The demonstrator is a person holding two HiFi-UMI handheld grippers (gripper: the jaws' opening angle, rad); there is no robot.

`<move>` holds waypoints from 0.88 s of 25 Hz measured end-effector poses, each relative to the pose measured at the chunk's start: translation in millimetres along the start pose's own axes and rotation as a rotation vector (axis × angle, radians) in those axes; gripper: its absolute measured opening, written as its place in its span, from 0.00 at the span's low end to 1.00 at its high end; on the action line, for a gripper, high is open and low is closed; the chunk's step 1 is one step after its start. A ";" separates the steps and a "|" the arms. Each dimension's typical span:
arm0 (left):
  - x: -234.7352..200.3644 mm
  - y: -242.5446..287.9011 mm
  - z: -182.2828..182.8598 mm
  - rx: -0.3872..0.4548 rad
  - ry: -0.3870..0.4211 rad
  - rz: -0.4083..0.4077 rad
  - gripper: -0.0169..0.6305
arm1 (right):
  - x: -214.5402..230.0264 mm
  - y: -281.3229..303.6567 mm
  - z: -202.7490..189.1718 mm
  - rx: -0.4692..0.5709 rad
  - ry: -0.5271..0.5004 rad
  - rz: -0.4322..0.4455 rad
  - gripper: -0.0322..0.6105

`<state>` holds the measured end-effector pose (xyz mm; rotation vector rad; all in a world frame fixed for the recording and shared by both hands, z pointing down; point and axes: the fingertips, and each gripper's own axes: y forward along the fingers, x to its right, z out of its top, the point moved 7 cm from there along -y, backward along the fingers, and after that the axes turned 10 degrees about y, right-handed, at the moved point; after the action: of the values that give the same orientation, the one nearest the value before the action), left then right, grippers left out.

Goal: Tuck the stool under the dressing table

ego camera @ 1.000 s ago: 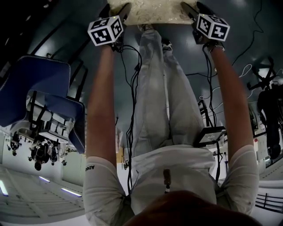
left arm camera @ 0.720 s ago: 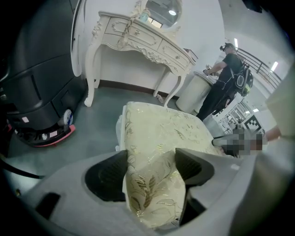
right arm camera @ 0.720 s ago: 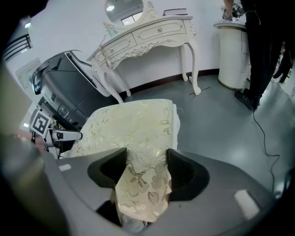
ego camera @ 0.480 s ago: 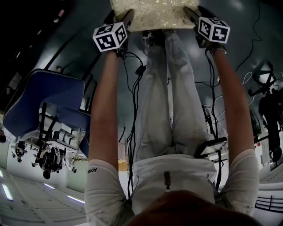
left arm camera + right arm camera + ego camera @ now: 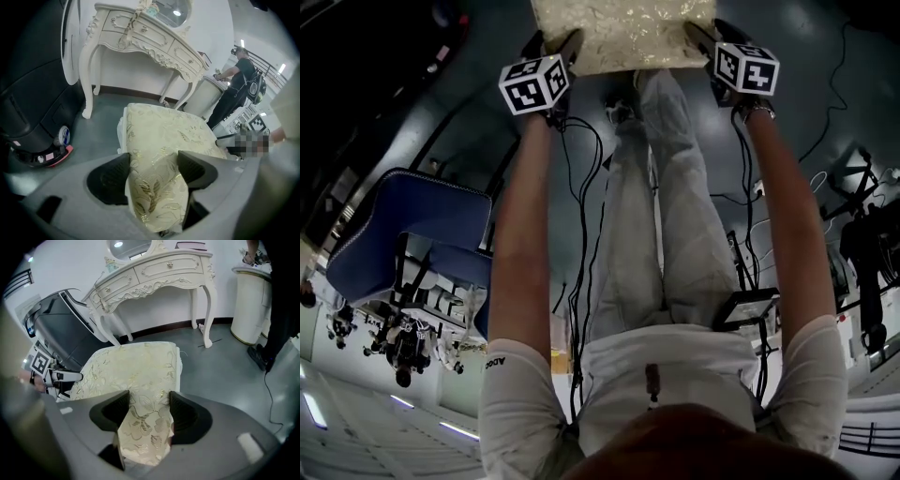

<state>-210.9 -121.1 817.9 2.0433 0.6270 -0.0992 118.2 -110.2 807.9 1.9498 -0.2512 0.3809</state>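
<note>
Ok so the whole scene is sliding along right now: the person is walking forward across the grey floor (image 5: 220,366). In the head view the blue chair (image 5: 412,225) is drifting further off to the side than it was a second ago, and the legs are mid-step in a different spot. The dressing table (image 5: 140,37) is sitting against the white wall at the far edge of the floor. A big black machine (image 5: 28,93) is parked just beside one end of it, and someone else is busy at a round white stand (image 5: 248,305) off the other end. The stool (image 5: 623,33) is being carried or pushed along out front, and a bit more of its cream and gold cushion is showing at the top of the head view than before. It's out on the open floor facing the gap between the table's front legs, but still well apart from them, so it isn't tucked yet. I can't tell if its feet are touching the floor, since they're hidden under the cushion. The left gripper (image 5: 154,173) is clamping one side edge of the cushion, with fabric bunching between its black pads. The right gripper (image 5: 145,411) is doing the same on the opposite edge, and neither grip has loosened over the last second. My read is that the approach is going fine and there's just more floor to cover. They'll want to be lining the stool up square with that gap so it isn't clipping a curvy leg.
</note>
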 end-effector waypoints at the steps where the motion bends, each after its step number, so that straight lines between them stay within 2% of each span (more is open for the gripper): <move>1: -1.7 4.6 9.9 0.002 0.000 0.005 0.54 | 1.9 2.8 10.7 0.003 -0.001 0.002 0.48; 12: -10.9 39.5 88.2 -0.022 -0.039 0.041 0.54 | 19.4 28.8 113.3 -0.037 -0.068 0.054 0.48; 18: -51.1 44.0 129.7 -0.043 -0.059 0.086 0.54 | -7.2 64.4 176.3 -0.057 -0.123 0.084 0.48; 22: -38.3 76.6 173.8 -0.045 -0.056 0.108 0.54 | 23.7 72.4 227.8 -0.044 -0.140 0.098 0.47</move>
<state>-176.9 -310.7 797.0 2.0198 0.4788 -0.0785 149.0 -348.0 794.8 1.9274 -0.4435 0.3004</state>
